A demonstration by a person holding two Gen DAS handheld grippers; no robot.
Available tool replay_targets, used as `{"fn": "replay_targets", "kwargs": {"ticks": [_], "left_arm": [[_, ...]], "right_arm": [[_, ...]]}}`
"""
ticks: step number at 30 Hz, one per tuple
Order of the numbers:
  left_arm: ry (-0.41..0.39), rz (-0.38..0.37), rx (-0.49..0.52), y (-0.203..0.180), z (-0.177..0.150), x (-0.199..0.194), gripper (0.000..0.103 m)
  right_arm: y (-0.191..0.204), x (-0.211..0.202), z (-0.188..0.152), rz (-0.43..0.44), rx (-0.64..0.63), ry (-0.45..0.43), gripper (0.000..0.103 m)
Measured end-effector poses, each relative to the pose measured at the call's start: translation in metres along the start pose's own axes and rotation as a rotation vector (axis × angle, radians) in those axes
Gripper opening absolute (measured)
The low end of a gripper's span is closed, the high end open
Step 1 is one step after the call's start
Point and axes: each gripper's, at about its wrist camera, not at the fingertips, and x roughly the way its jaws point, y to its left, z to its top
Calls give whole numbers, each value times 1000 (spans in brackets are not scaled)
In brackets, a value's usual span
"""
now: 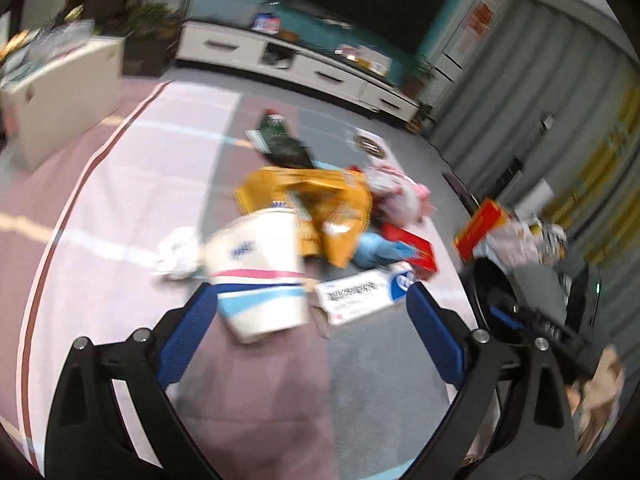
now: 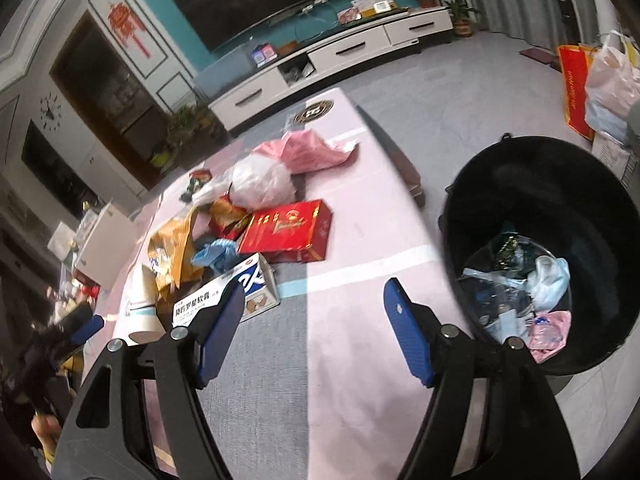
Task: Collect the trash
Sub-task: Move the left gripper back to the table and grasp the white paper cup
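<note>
Reaching for the next piece, judging by the left view: the left gripper point(image 1: 312, 312) stands wide apart and empty, a paper cup point(image 1: 260, 272) and a white box point(image 1: 360, 294) lying just ahead between its fingers; next it must settle over one and close. From the right view, the right gripper point(image 2: 314, 328) is also apart and empty, over bare table point(image 2: 360, 184), the trash pile beyond it and the bin point(image 2: 560, 240) alongside, partly filled.
</note>
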Motion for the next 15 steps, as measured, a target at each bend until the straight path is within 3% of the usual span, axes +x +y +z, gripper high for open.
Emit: {"fn": "replay_targets", "kwargs": {"ticks": [6, 15], "left_arm": [[36, -4, -111, 32, 3, 13, 95], [92, 61, -98, 34, -2, 41, 95]], "right_arm": [[29, 26, -5, -9, -58, 45, 71], [45, 41, -2, 14, -30, 47, 71]]}}
